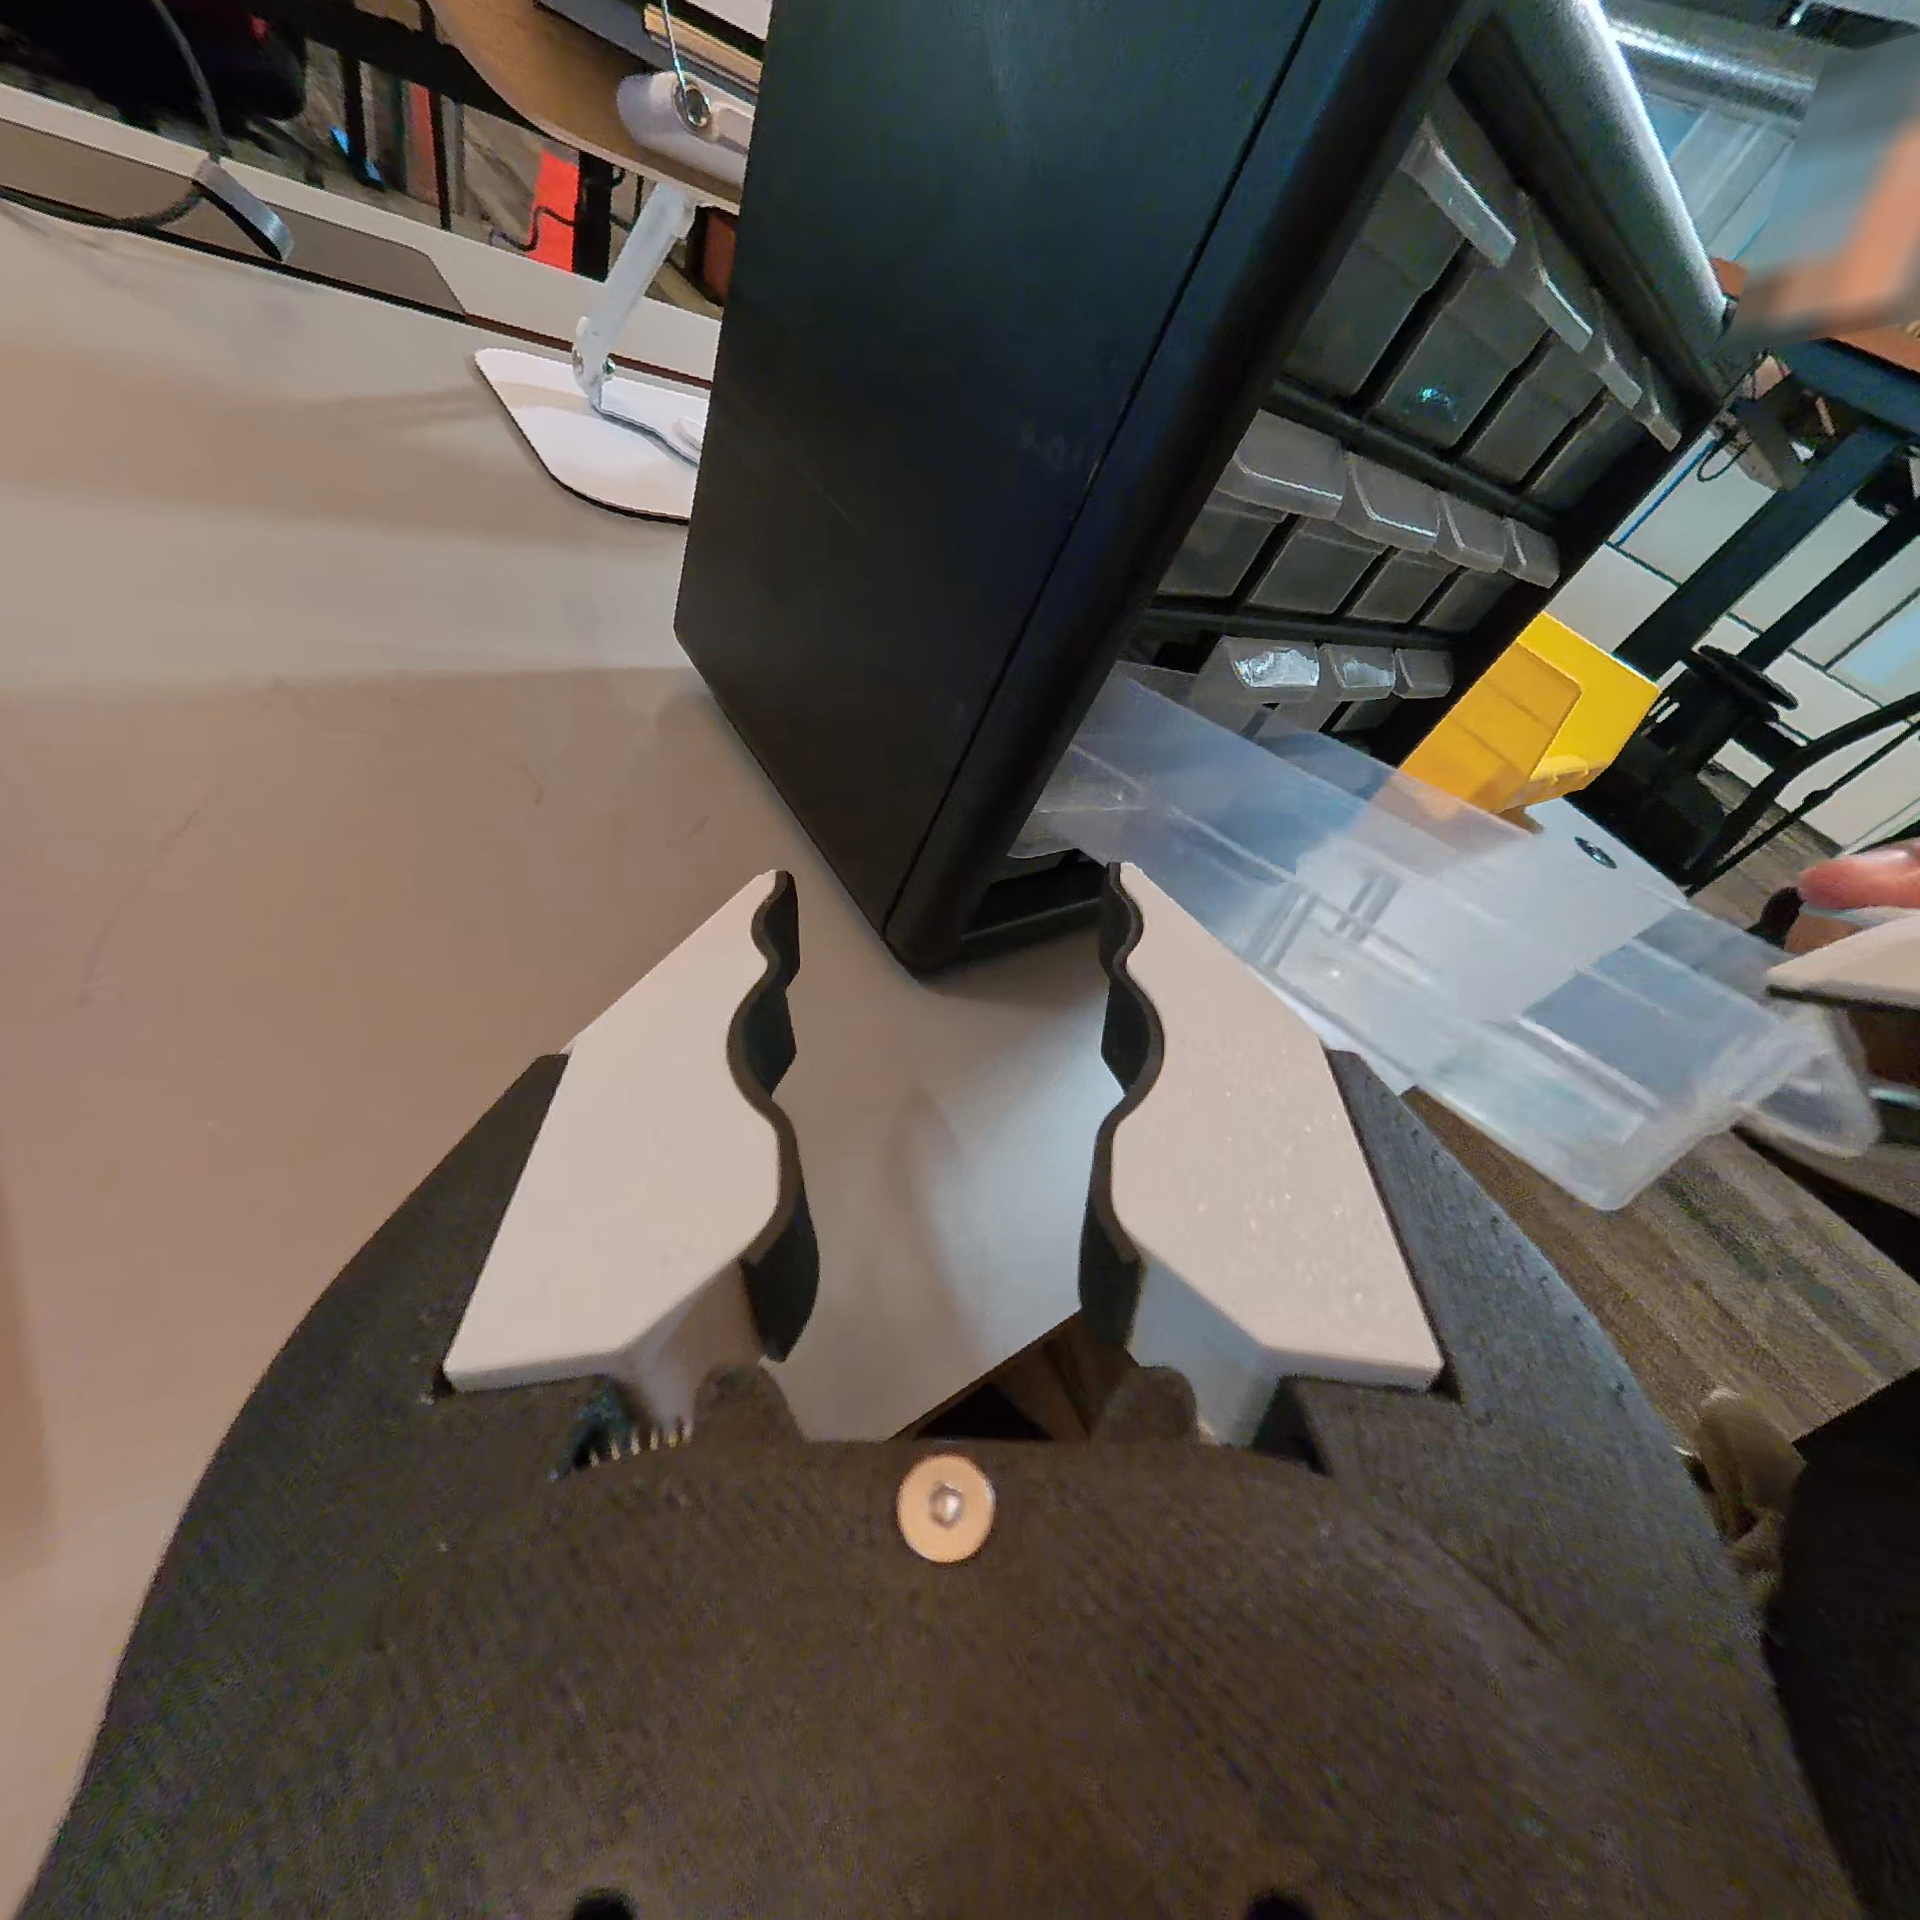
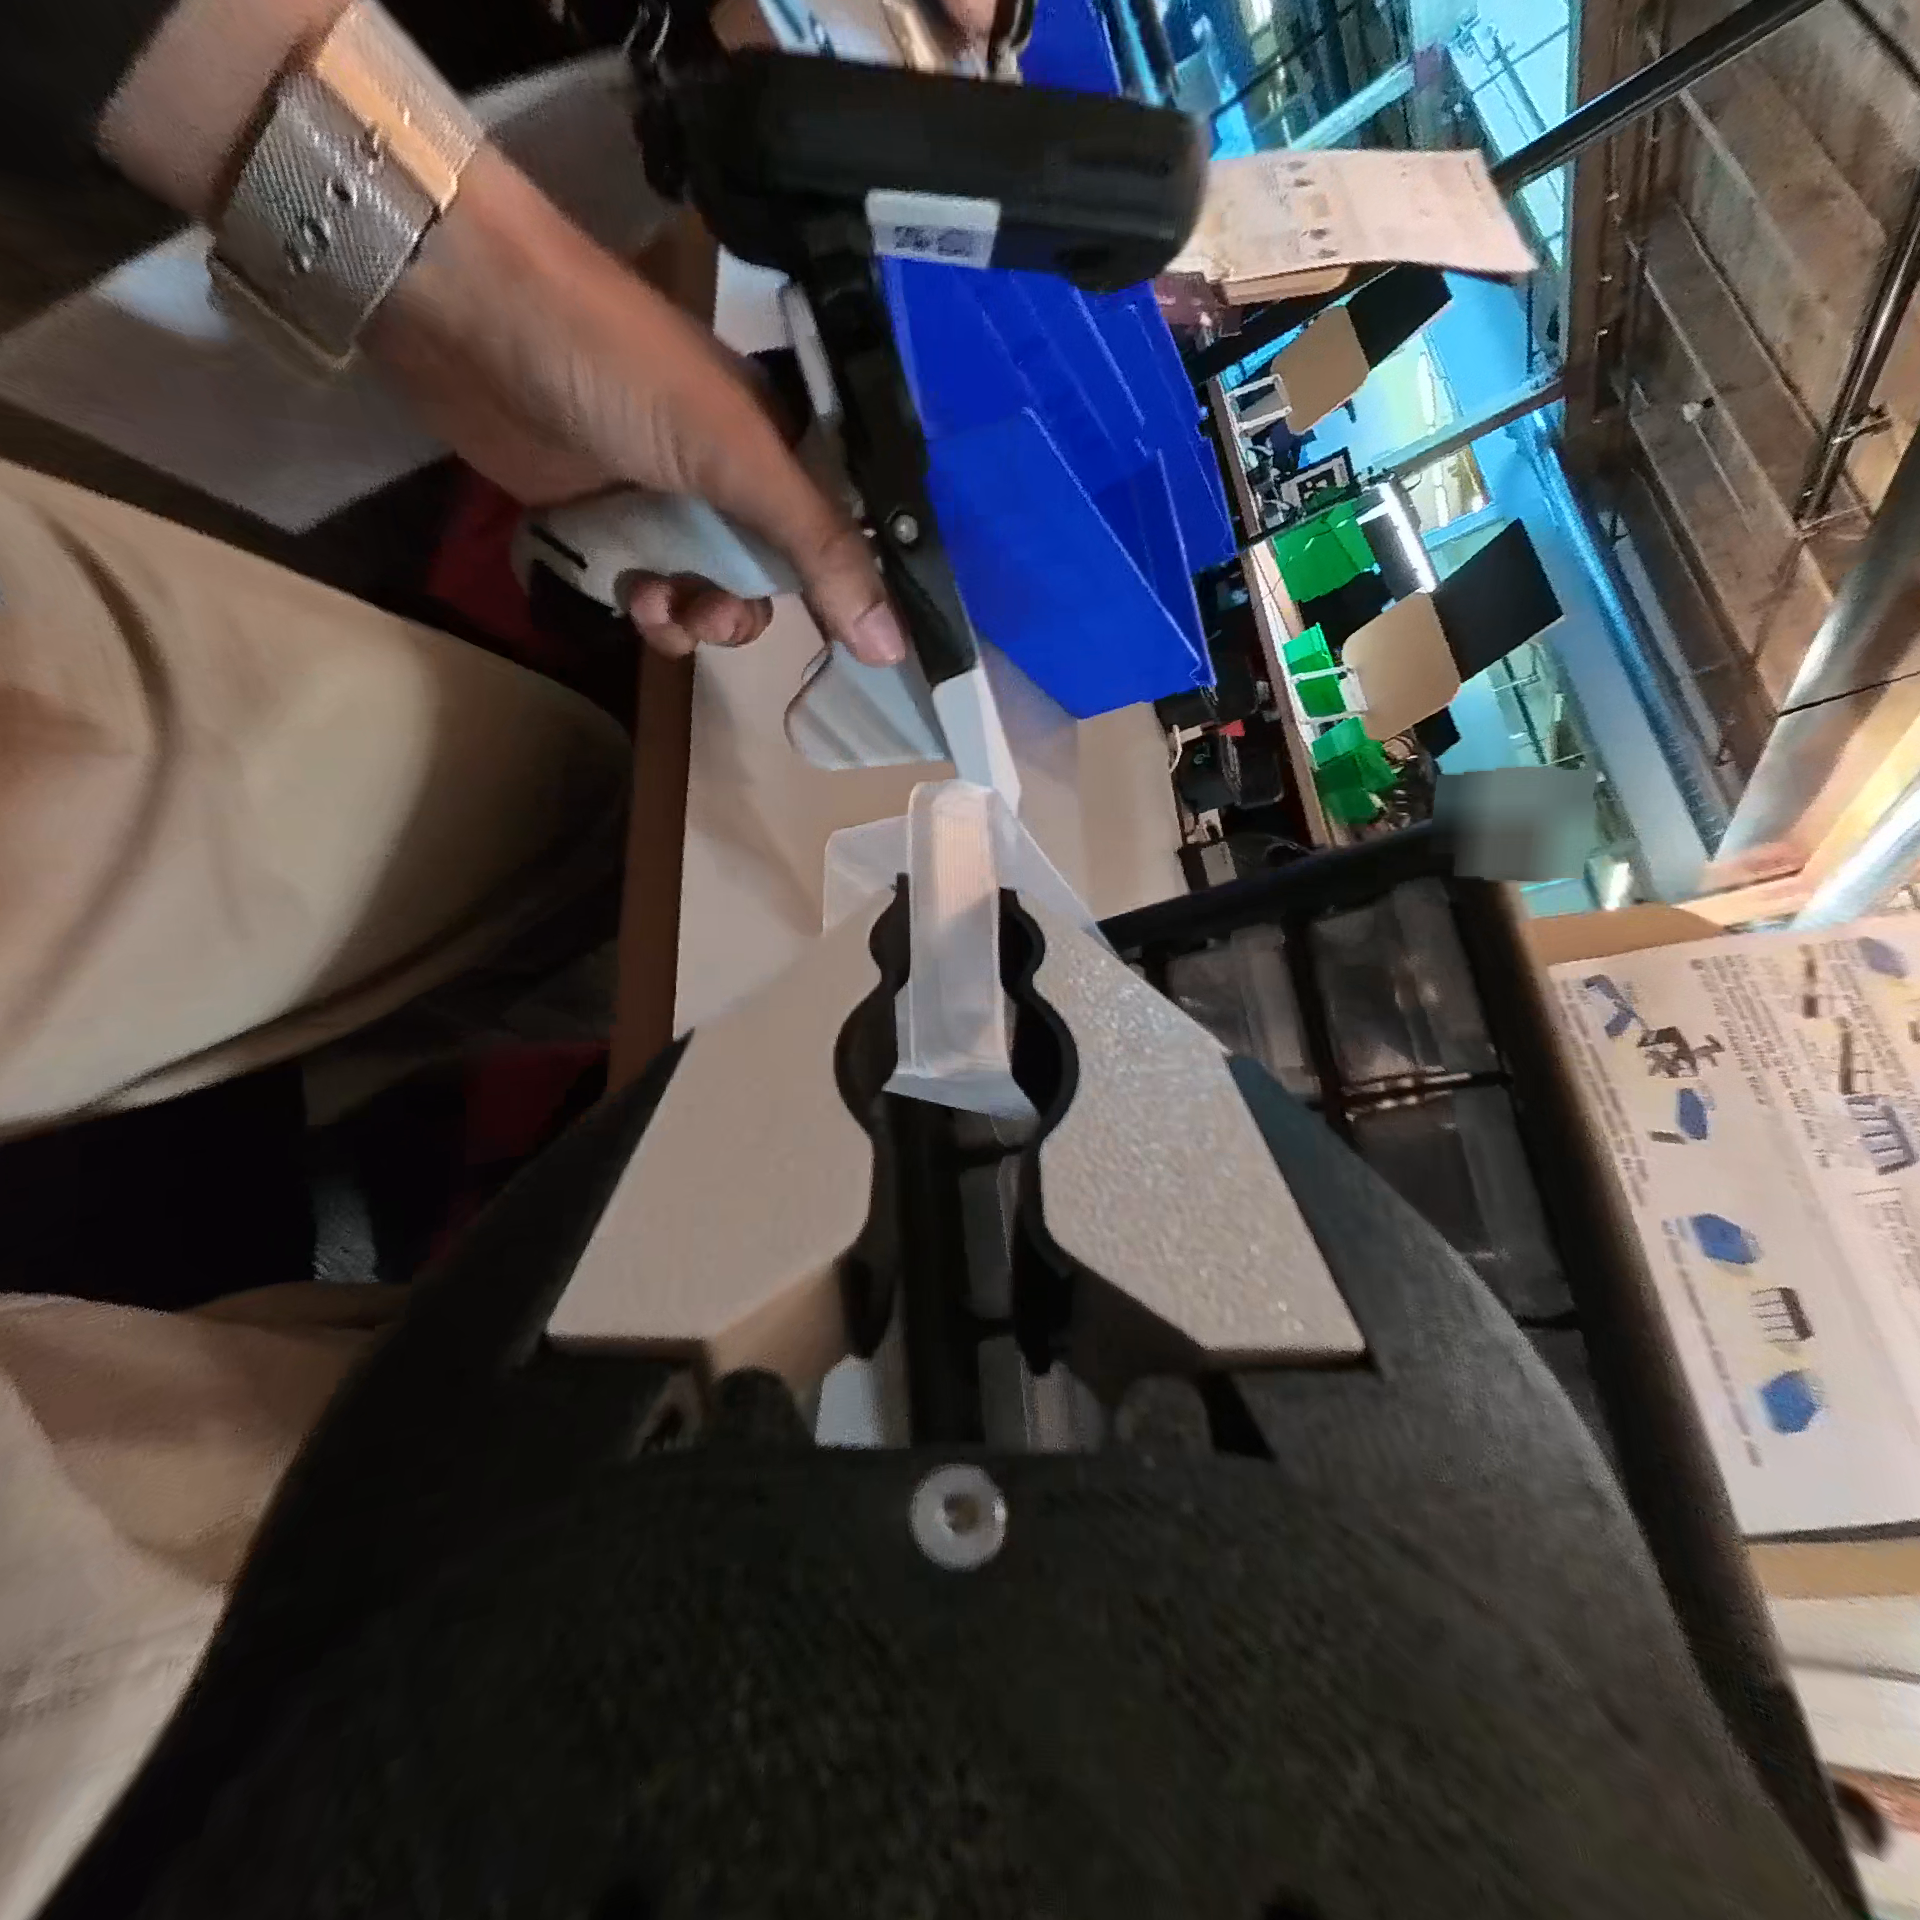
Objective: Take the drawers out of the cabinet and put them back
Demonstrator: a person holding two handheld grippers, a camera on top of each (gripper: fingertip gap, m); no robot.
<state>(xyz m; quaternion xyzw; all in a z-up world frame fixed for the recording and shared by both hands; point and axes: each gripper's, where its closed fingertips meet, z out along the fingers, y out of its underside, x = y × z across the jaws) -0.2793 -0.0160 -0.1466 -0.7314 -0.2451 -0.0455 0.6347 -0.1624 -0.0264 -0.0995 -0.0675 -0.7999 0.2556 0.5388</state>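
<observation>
Left wrist view shows your black cabinet point(image 1: 935, 468) on the counter point(image 1: 312, 831), one clear drawer point(image 1: 1455, 935) pulled nearly out, probably not free yet, right hand-held gripper point(image 2: 951, 997) clamped on its handle, left hand-held gripper point(image 1: 945, 997) apart, empty.

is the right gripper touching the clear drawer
Touching. In the right wrist view the right gripper has both fingers closed on the clear drawer's handle tab, with no gap on either side.
</observation>
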